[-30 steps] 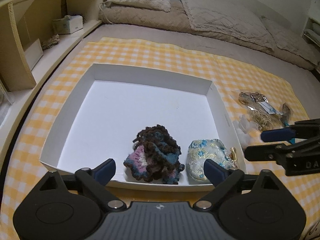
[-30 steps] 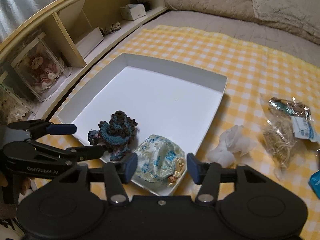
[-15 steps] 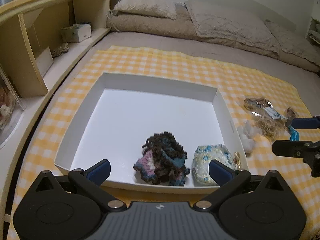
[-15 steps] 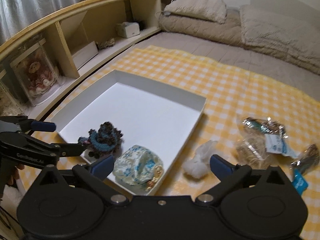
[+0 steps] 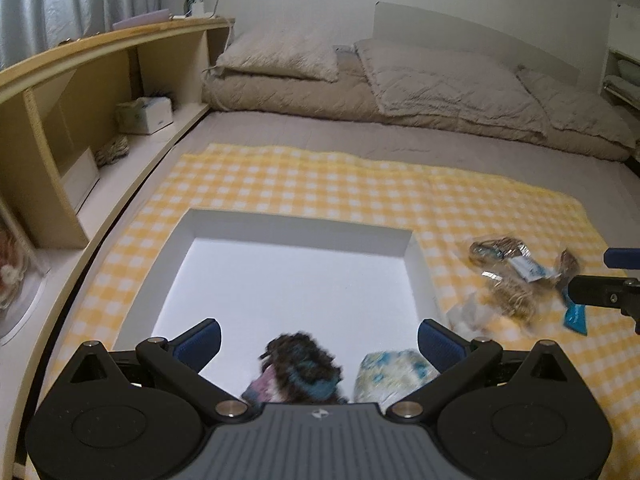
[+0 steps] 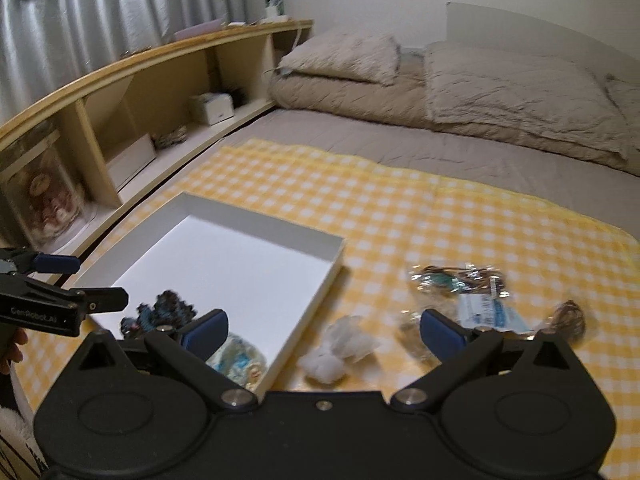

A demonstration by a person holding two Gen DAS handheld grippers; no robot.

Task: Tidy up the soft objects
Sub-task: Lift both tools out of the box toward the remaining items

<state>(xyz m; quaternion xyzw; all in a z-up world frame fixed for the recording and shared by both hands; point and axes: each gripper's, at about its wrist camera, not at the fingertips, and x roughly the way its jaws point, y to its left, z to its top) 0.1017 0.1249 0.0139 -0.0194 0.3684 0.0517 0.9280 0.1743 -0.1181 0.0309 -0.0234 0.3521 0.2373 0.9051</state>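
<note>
Two soft items, a crocheted yarn piece [image 5: 300, 368] and a floral pouch [image 5: 394, 374], sit low in frame inside the white box [image 5: 420, 264]; left gripper [image 5: 319, 340] and right gripper [image 6: 324, 330] both gape wide, empty.

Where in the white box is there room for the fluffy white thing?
The white box is bare behind the crocheted yarn piece and floral pouch, up to its far wall. Its near edge is crowded. The white fluff lies outside.

Dark crochet piece [image 5: 301, 372] and floral pouch [image 5: 394, 374] lie side by side at near edge of my white box [image 5: 280, 226]. White fluffy wad [image 6: 340, 350] sits just outside, on checked cloth w/ plastic-bagged bits [image 6: 456, 284].
</note>
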